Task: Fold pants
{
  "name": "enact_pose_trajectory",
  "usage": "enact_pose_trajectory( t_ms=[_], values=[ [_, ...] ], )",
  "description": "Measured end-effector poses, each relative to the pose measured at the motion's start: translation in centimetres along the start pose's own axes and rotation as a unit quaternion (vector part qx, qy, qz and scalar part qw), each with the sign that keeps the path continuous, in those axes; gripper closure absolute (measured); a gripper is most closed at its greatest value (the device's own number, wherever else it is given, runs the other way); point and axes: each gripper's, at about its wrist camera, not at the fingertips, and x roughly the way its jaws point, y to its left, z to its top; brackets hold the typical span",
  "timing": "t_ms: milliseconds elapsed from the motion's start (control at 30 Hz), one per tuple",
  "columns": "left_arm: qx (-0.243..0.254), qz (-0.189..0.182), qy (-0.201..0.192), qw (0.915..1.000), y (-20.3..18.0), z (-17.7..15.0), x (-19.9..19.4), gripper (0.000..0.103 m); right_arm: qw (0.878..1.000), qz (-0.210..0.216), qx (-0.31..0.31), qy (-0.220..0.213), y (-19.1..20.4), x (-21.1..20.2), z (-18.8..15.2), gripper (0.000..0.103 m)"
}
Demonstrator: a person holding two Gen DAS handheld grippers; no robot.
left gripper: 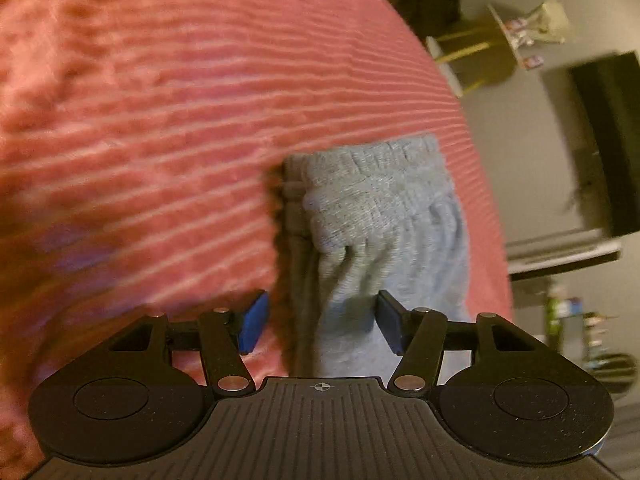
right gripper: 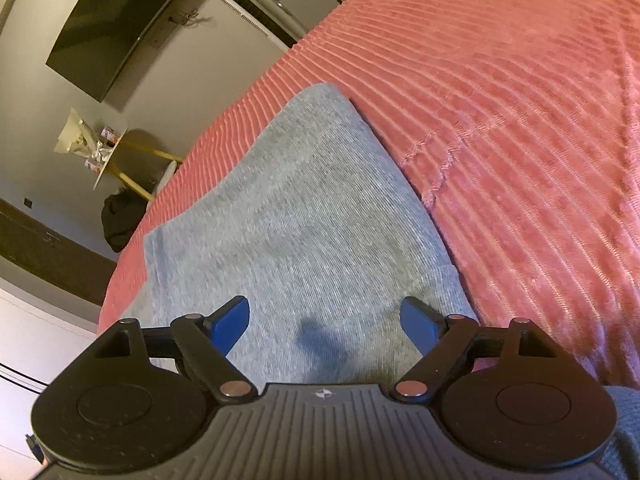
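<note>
Grey sweatpants (left gripper: 372, 216) lie on a pink ribbed bedspread (left gripper: 160, 100) near the bed's edge. In the left wrist view I see their ribbed cuff end, bunched and layered. My left gripper (left gripper: 318, 322) is open, its blue pads either side of the grey cloth just above it. In the right wrist view the pants (right gripper: 304, 216) show as a flat, smooth folded panel. My right gripper (right gripper: 326, 326) is open and hovers over this panel, holding nothing.
The bedspread (right gripper: 520, 120) stretches wide to one side. Beyond the bed's edge are a grey wall with a dark TV (right gripper: 116, 20), a small round table with yellow legs (right gripper: 120, 152), a black bag (right gripper: 120, 216) and a white unit (left gripper: 560, 248).
</note>
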Motion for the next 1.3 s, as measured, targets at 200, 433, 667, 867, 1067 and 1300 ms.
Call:
enact_pose_trajectory(
  t_ms=[200, 433, 667, 867, 1067, 1300],
  values=[
    [0.062, 0.004, -0.013, 0.998, -1.7, 1.3, 2.0, 0.039, 1.0, 0.005, 0.004, 0.001, -0.2, 0.2, 0.1, 0.018],
    [0.134, 0.005, -0.047, 0.9898, -3.5, 0.3, 1.0, 0.076, 1.0, 0.008, 0.011, -0.002, -0.3, 0.1, 0.1, 0.018],
    [0.199, -0.078, -0.096, 0.9721, -6.0, -1.9, -2.2, 0.08, 1.0, 0.01, 0.011, -0.001, -0.4, 0.2, 0.0, 0.018],
    [0.198, -0.021, -0.074, 0.9773, -5.8, -1.0, 0.2, 0.067, 1.0, 0.011, 0.012, -0.001, -0.5, 0.1, 0.0, 0.017],
    [0.16, 0.011, -0.046, 0.9859, -4.2, 0.3, 2.1, 0.048, 1.0, 0.01, 0.009, -0.001, -0.4, 0.2, 0.0, 0.017],
    [0.218, 0.016, -0.076, 0.9728, -6.7, -0.6, 0.5, 0.08, 1.0, 0.006, 0.004, -0.002, 0.0, 0.1, -0.1, 0.017]
  ],
)
